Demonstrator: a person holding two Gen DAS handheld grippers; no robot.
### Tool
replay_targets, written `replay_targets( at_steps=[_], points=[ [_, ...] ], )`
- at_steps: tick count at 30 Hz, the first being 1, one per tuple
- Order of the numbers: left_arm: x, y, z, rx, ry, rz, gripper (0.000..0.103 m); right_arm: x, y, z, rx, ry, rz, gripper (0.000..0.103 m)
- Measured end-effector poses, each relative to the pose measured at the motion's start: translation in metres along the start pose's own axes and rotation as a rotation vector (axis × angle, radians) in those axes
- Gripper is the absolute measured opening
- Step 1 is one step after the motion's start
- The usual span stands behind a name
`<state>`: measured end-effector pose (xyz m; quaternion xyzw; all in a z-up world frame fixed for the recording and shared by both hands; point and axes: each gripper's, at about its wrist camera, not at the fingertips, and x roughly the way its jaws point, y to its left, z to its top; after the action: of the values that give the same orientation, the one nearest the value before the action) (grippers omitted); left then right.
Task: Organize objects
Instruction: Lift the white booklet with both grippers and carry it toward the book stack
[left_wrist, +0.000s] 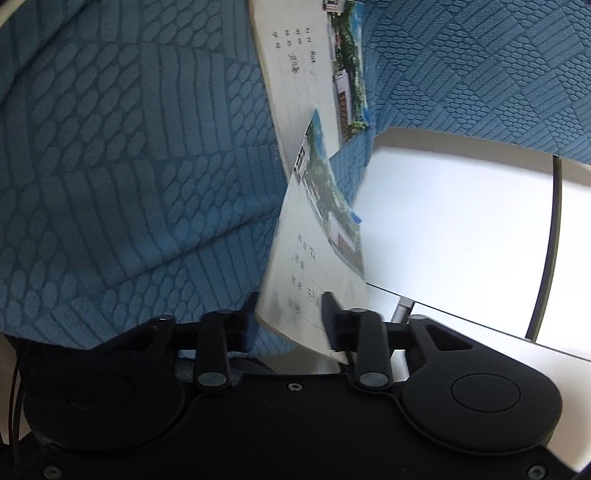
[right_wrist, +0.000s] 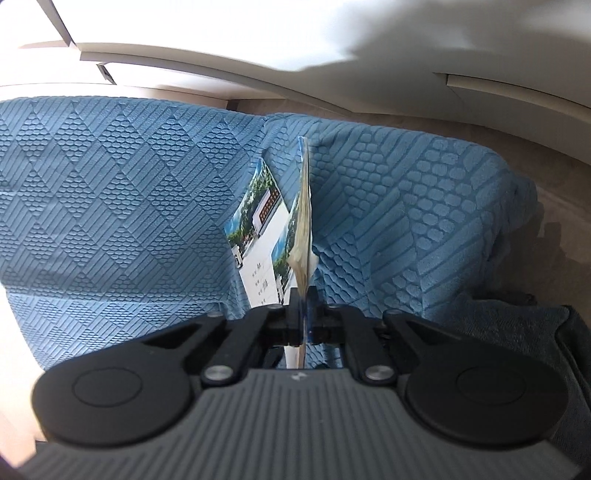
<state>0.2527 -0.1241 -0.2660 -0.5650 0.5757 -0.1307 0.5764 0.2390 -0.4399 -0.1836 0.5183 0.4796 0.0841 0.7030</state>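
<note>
A thin notebook with a photo strip on its cover lies slanted between the fingers of my left gripper. The jaws stand a little apart, and the notebook's lower part is smeared and looks loose. A second, similar notebook lies flat on the blue sofa cover beyond it. My right gripper is shut on the spine end of a notebook that stands edge-on, pages fanning slightly. Just left of it a notebook lies on the sofa seat. Neither gripper shows in the other's view.
The blue textured sofa cover fills most of both views, with a seam between two cushions. A bright white floor shows past the sofa edge. White baseboard runs behind the sofa. Dark grey fabric is at the right.
</note>
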Motion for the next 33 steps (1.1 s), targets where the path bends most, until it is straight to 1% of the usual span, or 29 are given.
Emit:
replay_targets(
  at_steps=[1, 2, 4, 6, 8, 10, 14, 18, 25, 29, 33],
  points=[
    [0.001, -0.002, 0.000, 0.011, -0.006, 0.009, 0.011, 0.000, -0.001, 0.000, -0.007, -0.003, -0.006, 0.005],
    [0.001, -0.004, -0.001, 0.026, -0.013, 0.015, 0.004, -0.001, 0.000, 0.000, -0.022, -0.010, -0.018, 0.005],
    [-0.003, -0.015, -0.006, 0.093, -0.049, 0.042, 0.002, -0.006, 0.009, -0.004, -0.112, -0.053, -0.073, 0.005],
    [-0.007, -0.028, -0.012, 0.169, -0.071, 0.081, 0.002, -0.008, 0.017, -0.009, -0.215, -0.095, -0.131, 0.005],
    [-0.012, -0.036, -0.016, 0.190, -0.075, 0.083, 0.002, -0.010, 0.022, -0.013, -0.263, -0.110, -0.154, 0.005],
    [-0.018, -0.044, -0.020, 0.222, -0.083, 0.089, 0.002, -0.013, 0.028, -0.017, -0.303, -0.128, -0.161, 0.005],
    [-0.036, -0.056, -0.031, 0.270, -0.104, 0.094, 0.003, -0.026, 0.042, -0.024, -0.372, -0.149, -0.140, 0.005],
    [-0.058, -0.066, -0.043, 0.338, -0.133, 0.105, 0.004, -0.038, 0.052, -0.037, -0.412, -0.165, -0.106, 0.005],
    [-0.106, -0.082, -0.058, 0.399, -0.175, 0.102, 0.004, -0.050, 0.068, -0.059, -0.417, -0.165, -0.073, 0.005],
    [-0.127, -0.091, -0.066, 0.427, -0.180, 0.138, 0.005, -0.054, 0.083, -0.075, -0.457, -0.157, -0.084, 0.005],
    [-0.141, -0.091, -0.068, 0.436, -0.174, 0.152, 0.006, -0.058, 0.090, -0.088, -0.466, -0.150, -0.091, 0.005]
  ],
)
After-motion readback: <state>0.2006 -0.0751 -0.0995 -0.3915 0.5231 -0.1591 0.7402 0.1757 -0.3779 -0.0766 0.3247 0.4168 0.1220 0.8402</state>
